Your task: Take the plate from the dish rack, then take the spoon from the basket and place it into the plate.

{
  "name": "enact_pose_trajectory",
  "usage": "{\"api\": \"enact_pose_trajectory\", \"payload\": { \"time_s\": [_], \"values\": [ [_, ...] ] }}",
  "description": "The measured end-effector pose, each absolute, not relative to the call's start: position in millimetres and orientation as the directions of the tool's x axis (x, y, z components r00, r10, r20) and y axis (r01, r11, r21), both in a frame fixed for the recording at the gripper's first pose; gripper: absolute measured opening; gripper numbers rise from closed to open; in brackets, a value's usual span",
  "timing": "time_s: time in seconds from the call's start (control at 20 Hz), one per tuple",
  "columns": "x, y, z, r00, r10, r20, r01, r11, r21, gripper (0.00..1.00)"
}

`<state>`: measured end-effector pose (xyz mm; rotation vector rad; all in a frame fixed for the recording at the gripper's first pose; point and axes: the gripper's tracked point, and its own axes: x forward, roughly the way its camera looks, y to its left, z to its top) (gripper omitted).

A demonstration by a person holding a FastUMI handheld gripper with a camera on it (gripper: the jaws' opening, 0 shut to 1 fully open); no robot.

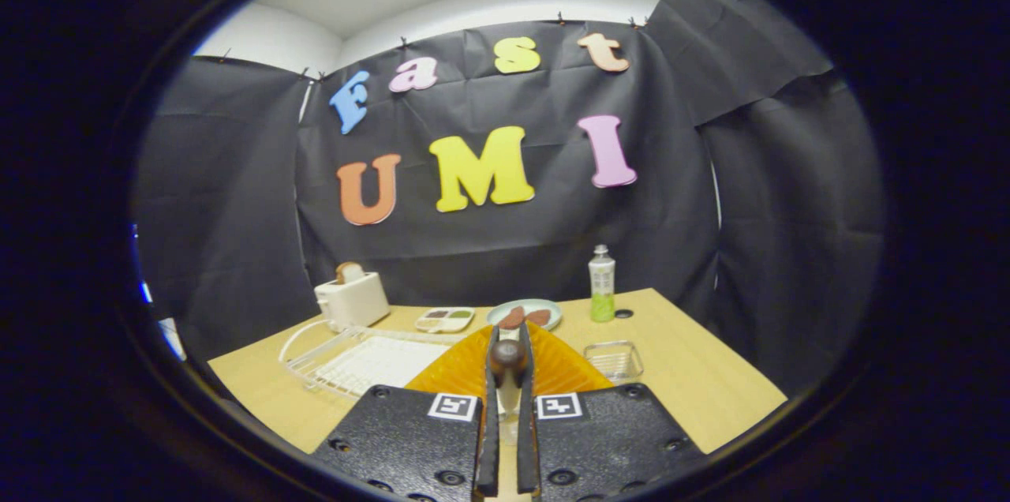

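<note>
My gripper [509, 342] is shut on a spoon [507, 356]; its brown rounded handle end sticks up between the fingers, with a pale part lower in the gap. Under and just ahead of the fingers, an orange ribbed plate [560, 368] lies on the wooden table [694, 383]. The spoon hangs over this plate; whether it touches the plate is hidden by the fingers. A white wire dish rack [355, 364] stands left of the plate with no dishes in it. Right of the plate sits a small wire basket [614, 361].
Beyond the rack stands a white toaster [351, 298] holding a slice of bread. Along the back of the table are a small compartment tray [444, 319], a pale green plate with brown food [525, 314], a green bottle [601, 283] and a dark cap [623, 313].
</note>
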<state>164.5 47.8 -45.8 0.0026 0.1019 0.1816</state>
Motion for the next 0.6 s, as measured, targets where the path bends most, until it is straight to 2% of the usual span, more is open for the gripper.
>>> {"api": "enact_pose_trajectory", "payload": {
  "time_s": [0.4, 0.6],
  "values": [
    [126, 164, -136, 0.873, 0.404, -0.275, -0.409, 0.912, 0.04, 0.14],
    [126, 171, -152, 0.875, 0.389, -0.289, -0.404, 0.915, 0.011, 0.15]
  ]
}}
